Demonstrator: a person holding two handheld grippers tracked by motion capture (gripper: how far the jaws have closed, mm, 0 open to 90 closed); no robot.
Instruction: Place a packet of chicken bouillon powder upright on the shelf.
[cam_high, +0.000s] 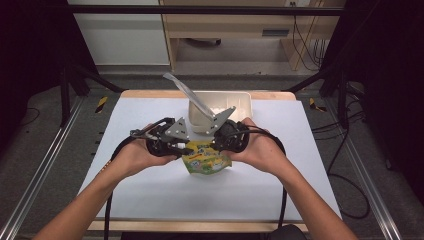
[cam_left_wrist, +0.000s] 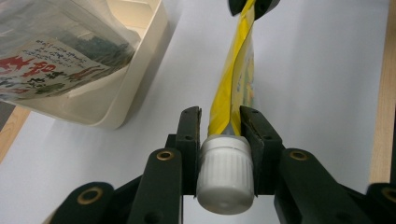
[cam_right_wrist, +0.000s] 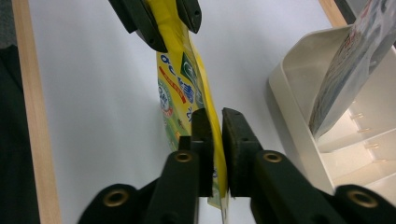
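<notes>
The left gripper (cam_left_wrist: 219, 128) has its fingers clamped on the white cap (cam_left_wrist: 225, 173) of a yellow pouch (cam_left_wrist: 233, 79); the right gripper (cam_right_wrist: 216, 135) pinches the pouch's opposite edge. From above, the pouch (cam_high: 206, 159) hangs over the tabletop (cam_high: 150, 190). Behind, a cream tub (cam_high: 220, 107) holds a tilted printed packet (cam_high: 192, 97).

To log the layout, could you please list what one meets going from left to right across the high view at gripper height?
Left hand → left gripper → yellow spouted pouch → right gripper → right hand.
</notes>
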